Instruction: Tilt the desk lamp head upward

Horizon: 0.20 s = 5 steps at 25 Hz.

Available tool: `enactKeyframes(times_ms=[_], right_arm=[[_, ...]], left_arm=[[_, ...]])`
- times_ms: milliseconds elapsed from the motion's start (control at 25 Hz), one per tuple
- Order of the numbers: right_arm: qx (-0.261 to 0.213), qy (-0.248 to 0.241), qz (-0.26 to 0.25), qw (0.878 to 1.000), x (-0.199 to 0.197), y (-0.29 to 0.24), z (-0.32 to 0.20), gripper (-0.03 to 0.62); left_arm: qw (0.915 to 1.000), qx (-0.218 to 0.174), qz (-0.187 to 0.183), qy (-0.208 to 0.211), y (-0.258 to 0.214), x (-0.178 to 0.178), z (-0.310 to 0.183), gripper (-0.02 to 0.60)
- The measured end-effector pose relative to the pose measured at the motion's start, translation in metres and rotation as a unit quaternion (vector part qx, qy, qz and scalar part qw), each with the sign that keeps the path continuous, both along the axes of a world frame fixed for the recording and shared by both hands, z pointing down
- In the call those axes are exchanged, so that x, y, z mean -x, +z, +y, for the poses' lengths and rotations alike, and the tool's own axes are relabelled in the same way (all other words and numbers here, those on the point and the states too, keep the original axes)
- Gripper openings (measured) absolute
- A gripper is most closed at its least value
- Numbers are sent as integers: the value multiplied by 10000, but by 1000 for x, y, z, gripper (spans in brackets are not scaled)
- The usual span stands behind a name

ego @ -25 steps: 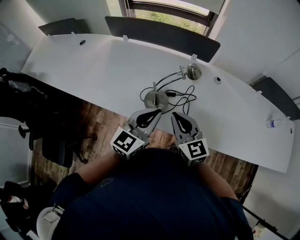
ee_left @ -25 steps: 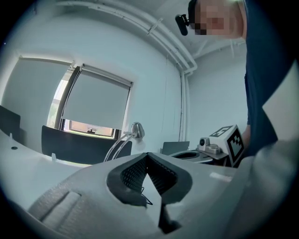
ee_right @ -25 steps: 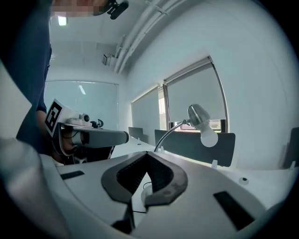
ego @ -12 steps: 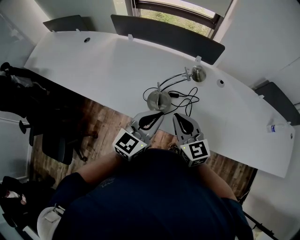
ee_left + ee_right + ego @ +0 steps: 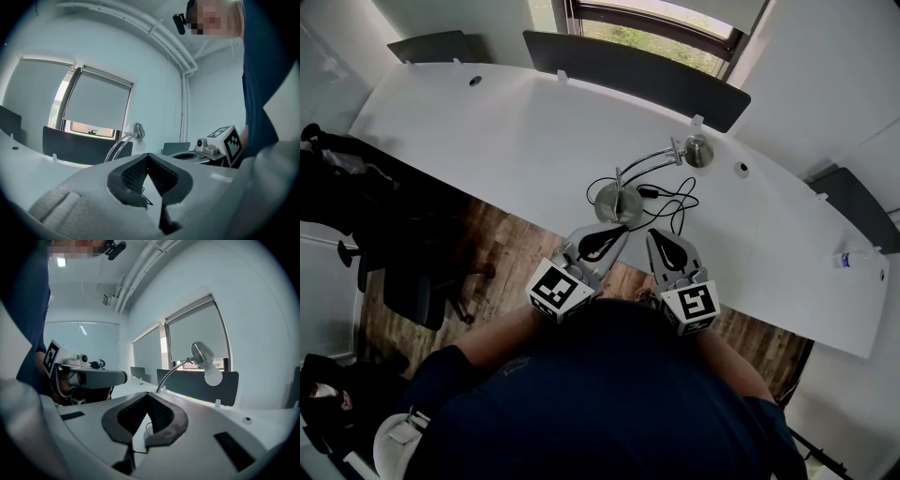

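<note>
Ahead of and above both clenched, empty jaws, the lamp head is found nearer the right gripper than the left gripper

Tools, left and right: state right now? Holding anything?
Left tool: closed, holding nothing.
Right tool: closed, holding nothing.

Wide free room over the desk
A loose black cable lies just right of the lamp base.
</note>
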State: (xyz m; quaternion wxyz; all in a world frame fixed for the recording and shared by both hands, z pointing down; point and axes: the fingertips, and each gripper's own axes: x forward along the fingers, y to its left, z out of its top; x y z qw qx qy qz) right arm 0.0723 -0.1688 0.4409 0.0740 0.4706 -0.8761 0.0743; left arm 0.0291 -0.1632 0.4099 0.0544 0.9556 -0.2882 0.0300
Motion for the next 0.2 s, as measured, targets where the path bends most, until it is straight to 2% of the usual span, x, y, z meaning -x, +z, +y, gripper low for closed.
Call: enactKeyframes(times_ms=[200], right_arm=[[64,24,-16,10000,-1,1,-1,9]], left_arm=[[10000,-43,-13,23,-1,-1,-1,6]])
